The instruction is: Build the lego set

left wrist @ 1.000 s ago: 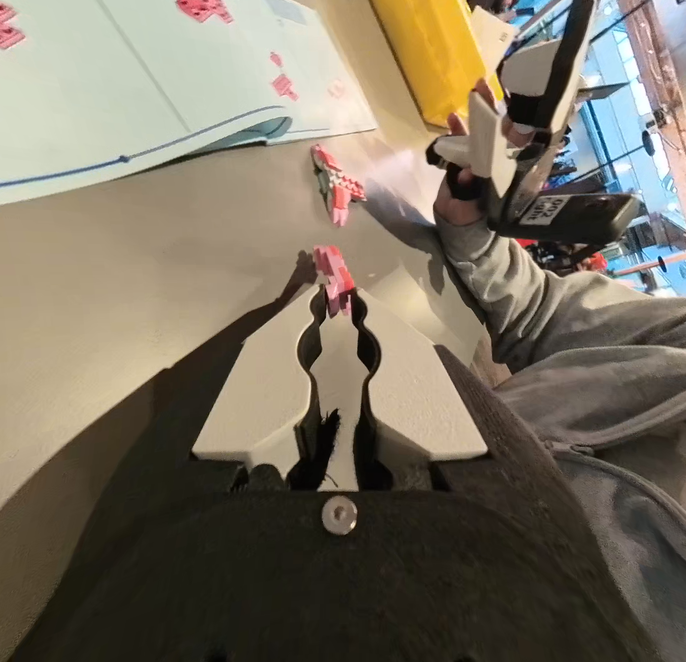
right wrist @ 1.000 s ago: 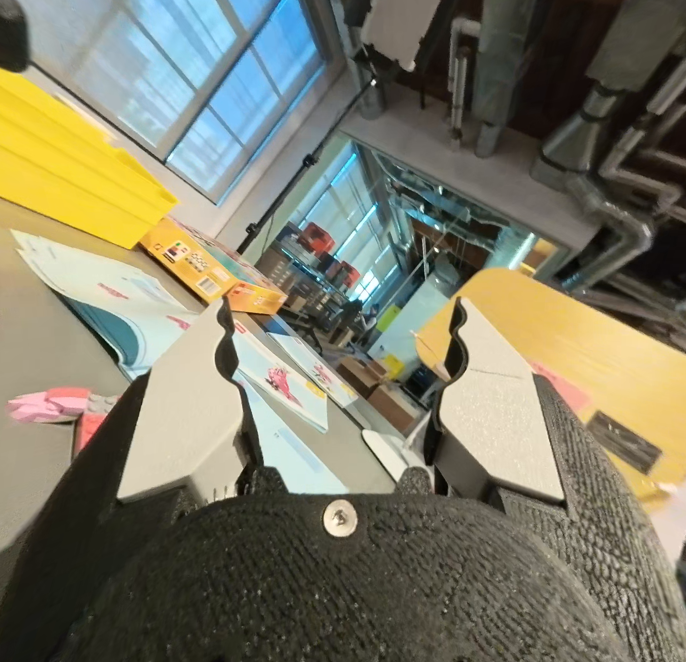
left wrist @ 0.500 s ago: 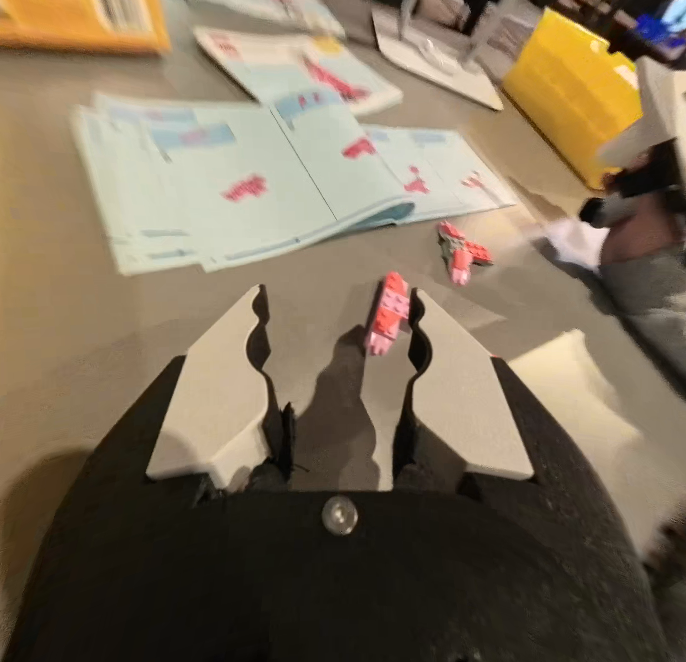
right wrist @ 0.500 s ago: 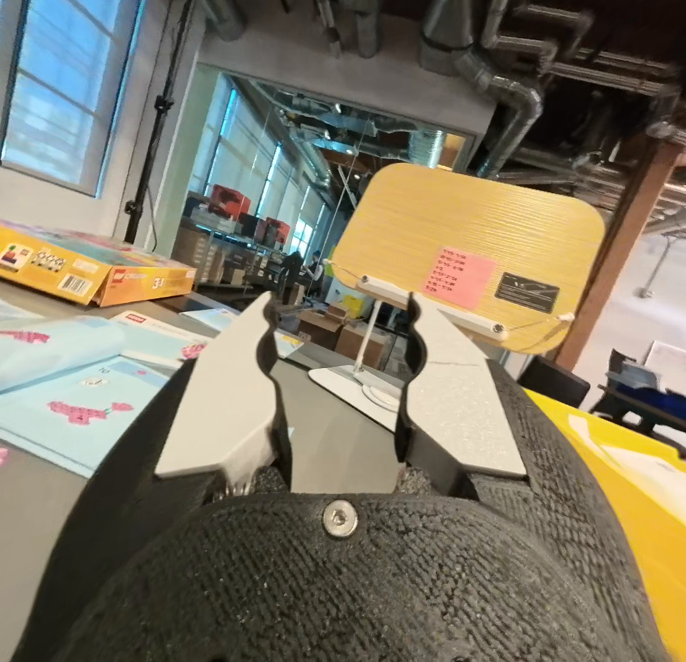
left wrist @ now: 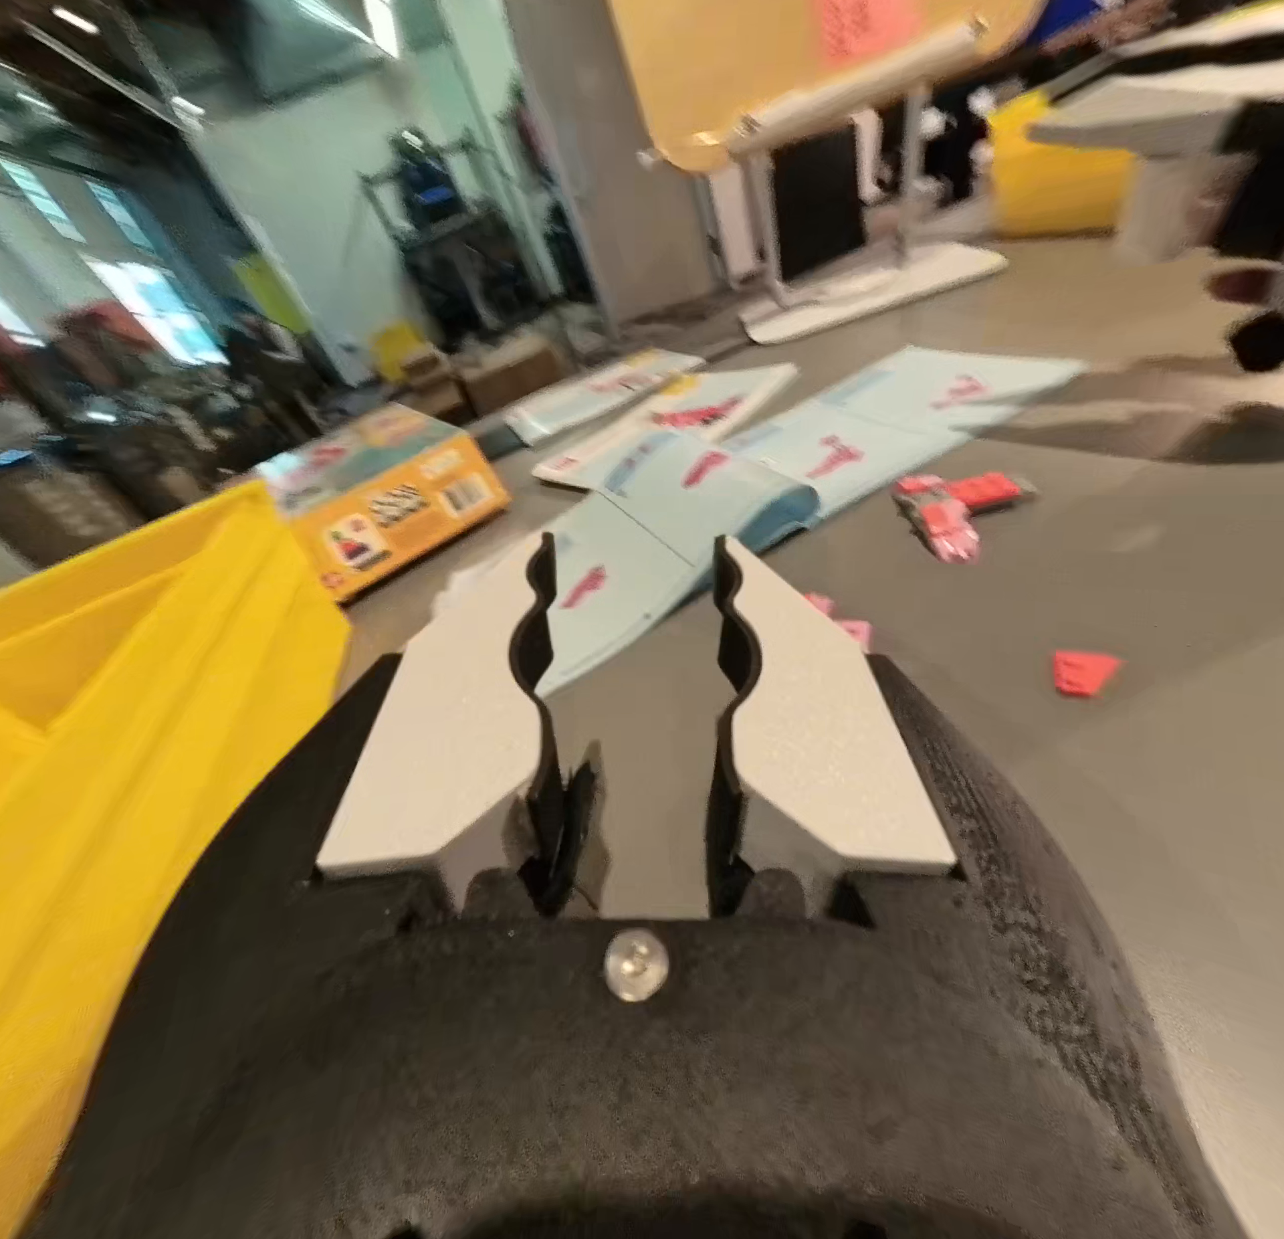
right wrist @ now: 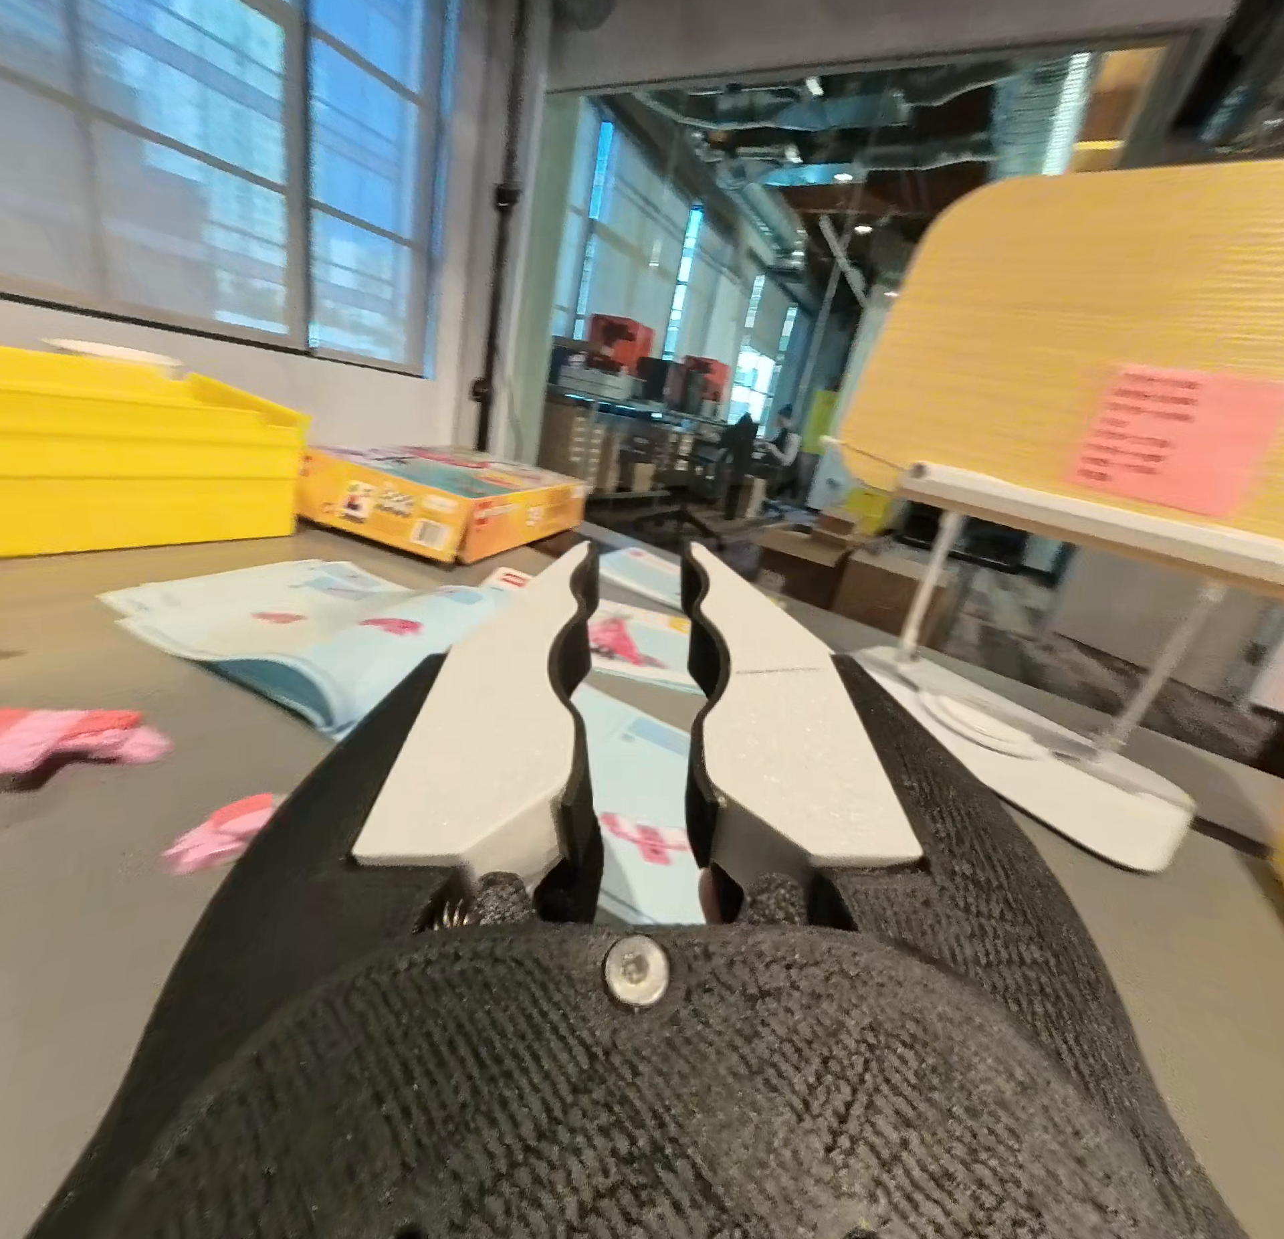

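Two hand-held grippers: I hold the left hand-held gripper (left wrist: 632,552) and right hand-held gripper (right wrist: 639,556) both spread, gripping nothing.
Ahead-right of left: pink-red lego sub-build (left wrist: 948,514) on the bench (left wrist: 1042,754), with a loose red piece (left wrist: 1080,674) nearer.
Beyond the tips: open instruction booklet (left wrist: 799,462), then orange box (left wrist: 396,490).
Left side: yellow bin (left wrist: 139,684).
Progress: I judge it partway; pieces lie apart, joining remains.

Table (left wrist: 1042,823) was grey. Bin (left wrist: 139,719) was bright yellow. Box (left wrist: 417,497) was orange with teal top. Booklet (left wrist: 799,455) was pale blue with pink-red figures. Lego assembly (left wrist: 945,510) was red and pink. Loose brick (left wrist: 1084,674) was red. Gripper fingers (left wrist: 806,705) were light grey on black textured body. Board (right wrist: 1077,385) was pale wood-grain with pink note (right wrist: 1160,441).
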The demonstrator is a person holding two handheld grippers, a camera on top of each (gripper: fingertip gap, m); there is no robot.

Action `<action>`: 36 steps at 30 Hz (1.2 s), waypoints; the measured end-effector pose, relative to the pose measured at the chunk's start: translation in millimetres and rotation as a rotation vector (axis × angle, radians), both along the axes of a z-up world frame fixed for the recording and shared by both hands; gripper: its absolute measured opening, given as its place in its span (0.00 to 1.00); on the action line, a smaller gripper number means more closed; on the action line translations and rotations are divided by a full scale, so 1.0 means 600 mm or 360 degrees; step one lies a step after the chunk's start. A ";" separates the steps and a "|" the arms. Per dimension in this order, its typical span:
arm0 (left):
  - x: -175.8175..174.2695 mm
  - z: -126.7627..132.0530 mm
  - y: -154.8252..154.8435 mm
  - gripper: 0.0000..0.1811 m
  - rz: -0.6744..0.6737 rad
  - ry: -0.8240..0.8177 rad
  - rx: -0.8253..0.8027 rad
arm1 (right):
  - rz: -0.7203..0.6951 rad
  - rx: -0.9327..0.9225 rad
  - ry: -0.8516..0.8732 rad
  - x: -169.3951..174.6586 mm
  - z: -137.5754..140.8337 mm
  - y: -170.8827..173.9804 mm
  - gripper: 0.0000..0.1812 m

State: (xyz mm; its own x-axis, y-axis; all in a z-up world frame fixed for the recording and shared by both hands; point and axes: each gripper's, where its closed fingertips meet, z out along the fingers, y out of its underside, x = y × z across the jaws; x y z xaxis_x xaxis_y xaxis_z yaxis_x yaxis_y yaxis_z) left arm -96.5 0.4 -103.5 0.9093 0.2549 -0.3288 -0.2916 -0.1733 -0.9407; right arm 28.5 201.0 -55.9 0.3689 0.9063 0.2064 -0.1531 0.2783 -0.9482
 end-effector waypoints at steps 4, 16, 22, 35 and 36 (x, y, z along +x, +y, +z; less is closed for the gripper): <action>0.041 -0.053 0.023 0.22 -0.0298 -0.0079 -0.0363 | 0.0167 0.0196 -0.0137 -0.030 -0.015 -0.059 0.07; 0.044 -0.133 0.030 0.13 -0.0360 -0.0229 -0.0880 | 0.0220 0.0480 -0.0309 -0.046 -0.030 -0.101 0.12; 0.048 -0.134 0.029 0.09 -0.0381 -0.0216 -0.0892 | 0.0354 0.0367 -0.0300 -0.038 -0.022 -0.119 0.13; 0.138 -0.018 0.026 0.09 -0.0316 0.1447 -0.0233 | 0.1379 -0.0201 -0.0755 -0.018 -0.067 -0.261 0.17; 0.149 -0.012 0.024 0.09 -0.0322 0.1541 -0.0183 | 0.1428 -0.0235 -0.0795 -0.016 -0.075 -0.269 0.17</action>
